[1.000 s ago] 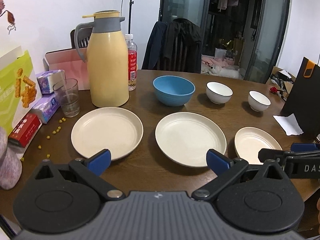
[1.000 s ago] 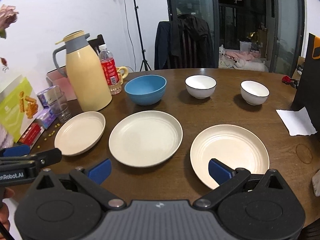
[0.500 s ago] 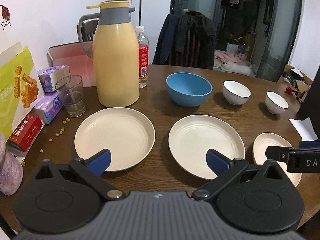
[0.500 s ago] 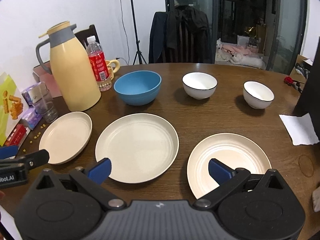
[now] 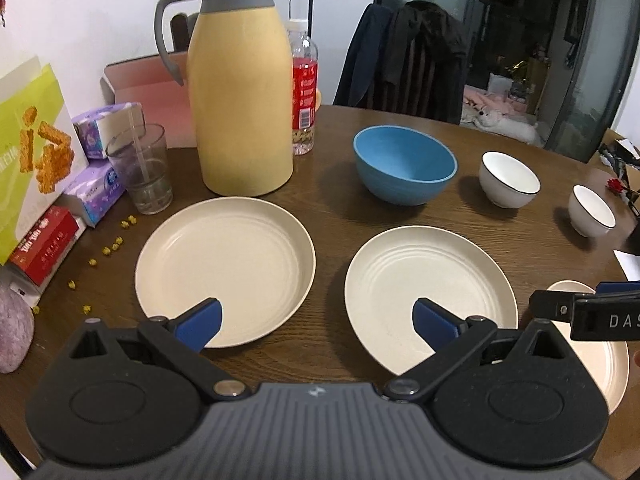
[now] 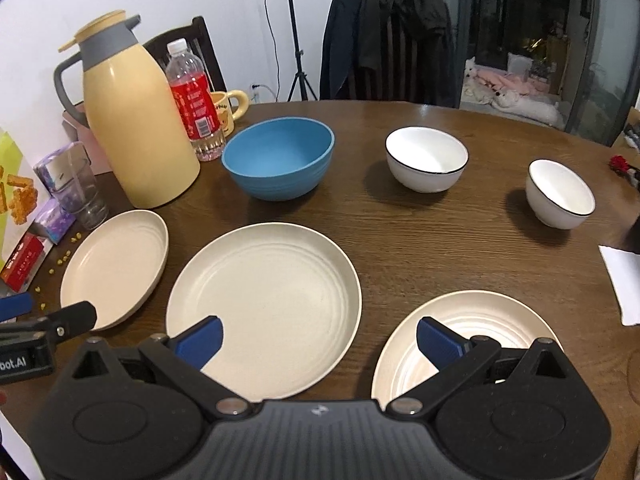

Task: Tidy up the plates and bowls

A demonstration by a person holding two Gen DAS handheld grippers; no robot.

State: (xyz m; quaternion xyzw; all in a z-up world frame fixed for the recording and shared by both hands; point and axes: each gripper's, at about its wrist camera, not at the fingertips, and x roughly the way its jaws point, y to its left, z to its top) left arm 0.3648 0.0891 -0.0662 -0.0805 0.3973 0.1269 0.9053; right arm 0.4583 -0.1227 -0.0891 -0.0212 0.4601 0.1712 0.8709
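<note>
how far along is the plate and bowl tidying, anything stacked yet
Nothing is stacked yet. The left plate, middle plate and right plate lie apart, as do the blue bowl and two white bowls. The left gripper and right gripper are open, holding nothing. All the stacking is left.

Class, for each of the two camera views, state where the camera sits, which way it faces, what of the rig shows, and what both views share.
Left wrist: on the left gripper, facing across the table over the left plate; its open fingers show, the right gripper's tip at right.
Right wrist: on the right gripper, facing the middle plate; open fingers show.
Shared: blue bowl, yellow jug.
</note>
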